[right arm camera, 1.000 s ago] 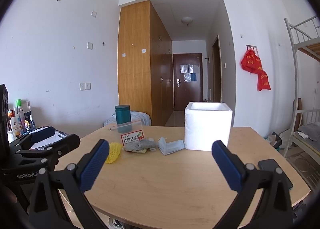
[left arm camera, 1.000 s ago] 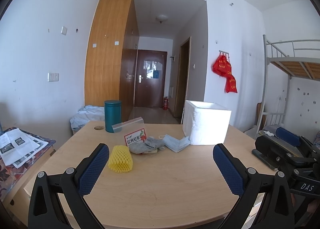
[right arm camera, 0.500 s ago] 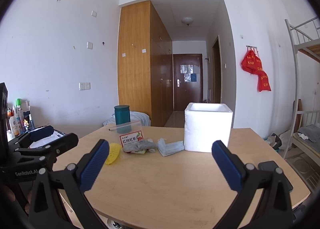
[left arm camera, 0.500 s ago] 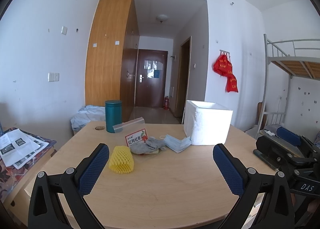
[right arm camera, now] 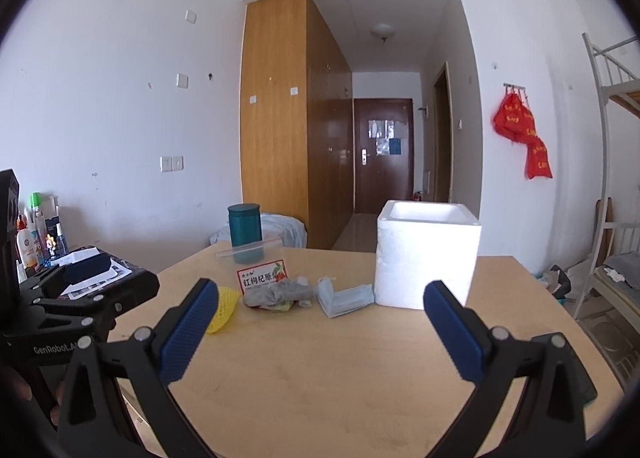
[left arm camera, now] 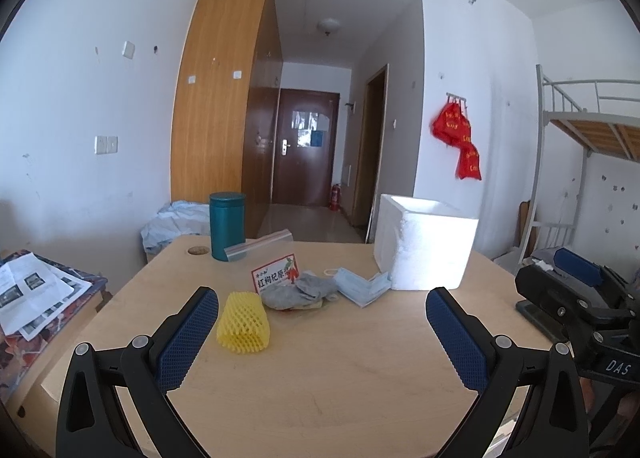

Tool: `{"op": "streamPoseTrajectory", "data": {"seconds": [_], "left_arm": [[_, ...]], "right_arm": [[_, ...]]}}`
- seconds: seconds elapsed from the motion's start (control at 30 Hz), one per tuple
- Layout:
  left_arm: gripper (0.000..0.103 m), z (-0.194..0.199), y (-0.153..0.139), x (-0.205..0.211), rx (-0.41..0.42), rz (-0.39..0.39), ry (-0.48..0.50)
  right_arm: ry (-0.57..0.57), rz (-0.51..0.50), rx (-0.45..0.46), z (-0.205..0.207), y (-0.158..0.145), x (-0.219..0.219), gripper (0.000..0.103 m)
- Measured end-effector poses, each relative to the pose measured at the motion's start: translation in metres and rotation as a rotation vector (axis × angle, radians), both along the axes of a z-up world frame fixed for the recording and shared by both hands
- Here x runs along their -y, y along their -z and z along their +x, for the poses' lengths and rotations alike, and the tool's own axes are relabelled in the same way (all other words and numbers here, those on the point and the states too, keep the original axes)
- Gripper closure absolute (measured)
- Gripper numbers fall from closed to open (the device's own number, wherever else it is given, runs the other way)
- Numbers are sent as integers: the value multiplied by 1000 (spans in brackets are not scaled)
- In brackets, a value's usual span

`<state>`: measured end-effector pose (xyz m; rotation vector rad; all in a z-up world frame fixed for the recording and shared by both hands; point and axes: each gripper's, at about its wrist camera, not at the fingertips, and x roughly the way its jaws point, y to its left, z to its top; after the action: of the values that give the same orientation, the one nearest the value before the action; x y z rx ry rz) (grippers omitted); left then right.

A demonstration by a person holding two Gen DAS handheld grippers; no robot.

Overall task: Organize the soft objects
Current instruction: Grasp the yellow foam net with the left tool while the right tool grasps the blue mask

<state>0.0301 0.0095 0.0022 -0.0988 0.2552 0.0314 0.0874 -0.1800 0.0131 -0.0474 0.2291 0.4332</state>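
- Yellow foam net (left arm camera: 243,325): ribbed mesh sleeve, squashed to a short tube, lying on the worktop (left arm camera: 320,378) just ahead of the left gripper's left finger.
- Grey cloth (left arm camera: 300,291): crumpled, lumpy, lying just right of the net; a scrap of yellow and red shows under its edge.
- Red-and-white card (left arm camera: 276,273): stands tilted behind the cloth, touching it, printed with red characters.
- Face mask (left arm camera: 362,288): pale blue, folded and part open, ear loop visible; lies between the cloth and the foam box, touching or nearly touching the box.
- Foam box (left arm camera: 424,246): white, open-topped, upright at the right of the row.
- Clear zip bag (left arm camera: 258,245): leaning against a teal canister (left arm camera: 227,226) behind the card.
- Left gripper (left arm camera: 320,322): spread wide, empty, hovering over the near worktop.
- Right gripper (right arm camera: 320,318): likewise spread wide, empty, facing the same row from further right.
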Motion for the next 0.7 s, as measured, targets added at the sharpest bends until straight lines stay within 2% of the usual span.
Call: {"op": "streamPoseTrajectory", "data": {"seconds": [0.33,0.7], "left_arm": [[0,35,5,-20,-49,-21,-35],[0,82,21,-46,-151,-33,-89]], "right_arm": [[-30,-8,-57,40,1,-16,0],[-76,-62,-170,95,14,-46,0]]}}
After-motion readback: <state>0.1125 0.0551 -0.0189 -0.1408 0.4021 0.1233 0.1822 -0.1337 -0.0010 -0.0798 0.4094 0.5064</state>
